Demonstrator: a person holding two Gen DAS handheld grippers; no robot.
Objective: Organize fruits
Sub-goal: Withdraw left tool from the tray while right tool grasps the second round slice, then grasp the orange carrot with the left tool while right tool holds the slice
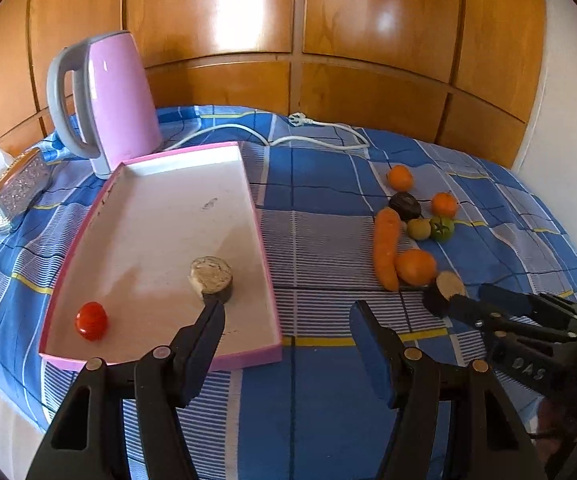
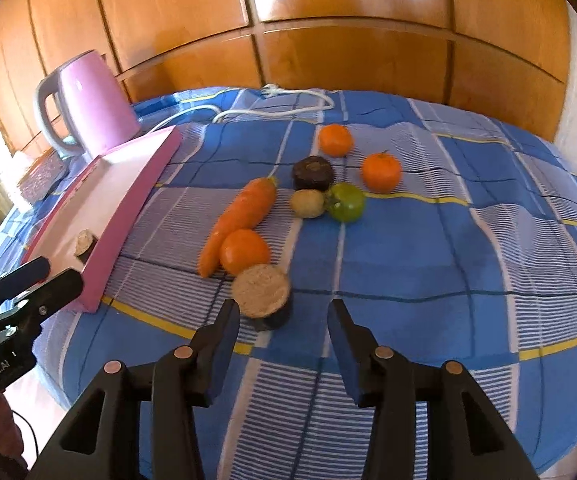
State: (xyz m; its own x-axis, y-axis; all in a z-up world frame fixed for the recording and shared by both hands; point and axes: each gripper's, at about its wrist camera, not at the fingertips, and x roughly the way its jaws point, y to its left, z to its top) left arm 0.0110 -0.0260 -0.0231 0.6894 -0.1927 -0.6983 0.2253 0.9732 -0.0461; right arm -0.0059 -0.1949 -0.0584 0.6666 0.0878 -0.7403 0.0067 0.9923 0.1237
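Note:
A pink-rimmed white tray point(image 1: 160, 216) lies on the blue checked cloth, holding a red tomato point(image 1: 91, 320) and a dark-skinned cut piece point(image 1: 211, 279). My left gripper point(image 1: 286, 308) is open and empty, its left fingertip just in front of that piece. To the right lie a carrot point(image 2: 240, 222), three oranges point(image 2: 244, 251) point(image 2: 335, 140) point(image 2: 381, 172), a green tomato point(image 2: 346, 202), a small yellowish fruit point(image 2: 307, 203), a dark round piece point(image 2: 312, 173) and a second cut piece point(image 2: 263, 294). My right gripper point(image 2: 284, 310) is open, its fingers either side of that cut piece.
A pink kettle point(image 1: 106, 100) with its white cord point(image 1: 316, 136) stands behind the tray. A glittery tissue box point(image 1: 12, 184) sits at the far left. Wooden panels back the table. The cloth's front edge falls away just below both grippers.

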